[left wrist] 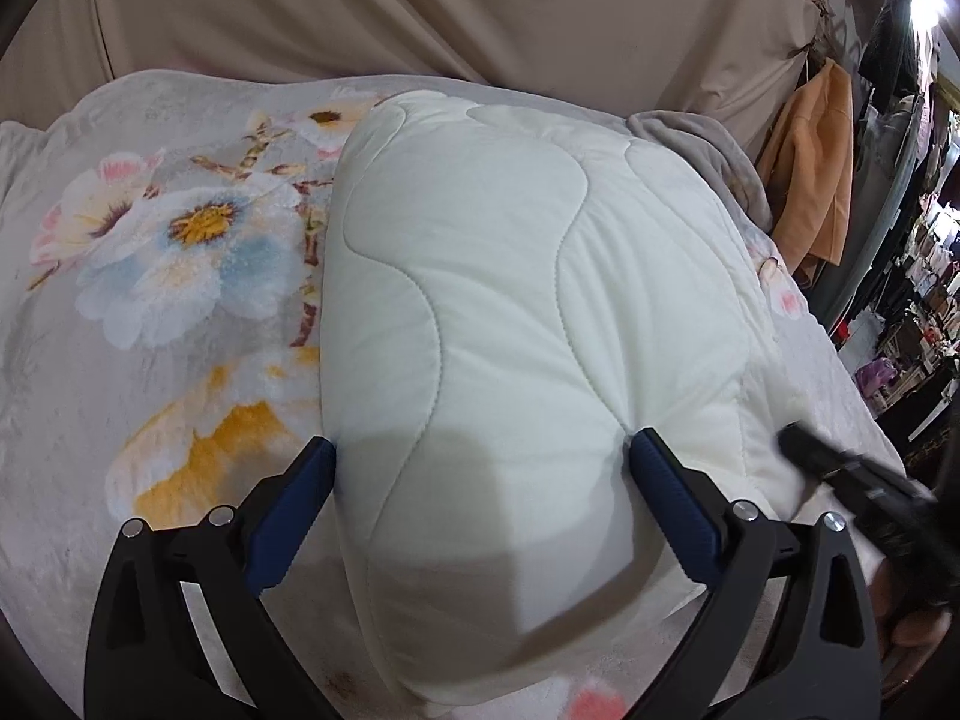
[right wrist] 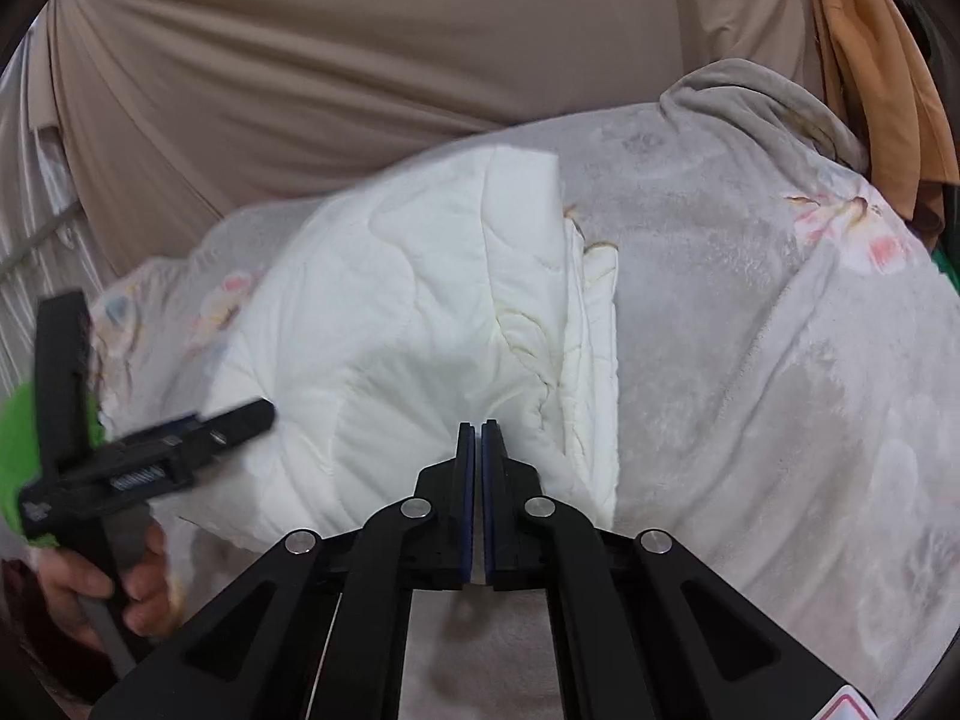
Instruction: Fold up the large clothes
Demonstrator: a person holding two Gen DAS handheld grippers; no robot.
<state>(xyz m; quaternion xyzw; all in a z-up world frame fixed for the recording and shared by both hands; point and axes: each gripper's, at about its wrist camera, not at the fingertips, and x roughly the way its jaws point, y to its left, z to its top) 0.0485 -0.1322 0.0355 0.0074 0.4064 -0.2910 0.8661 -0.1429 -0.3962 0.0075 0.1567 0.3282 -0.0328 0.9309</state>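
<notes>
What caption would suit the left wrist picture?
Open left hand-held gripper straddling a folded white quilted padded garment on a grey floral plush blanket.

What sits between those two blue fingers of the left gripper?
The folded white quilt: in the left wrist view the left gripper stands open, its near end bulging between the fingers.

The left gripper has its two blue-padded fingers spread wide, both angled forward and downward. Seen from the right wrist camera, it sits at the left, held by a bare hand wrapped around its handle. The right gripper has its blue pads brought together with only a thin slit between them, pointing forward.
</notes>
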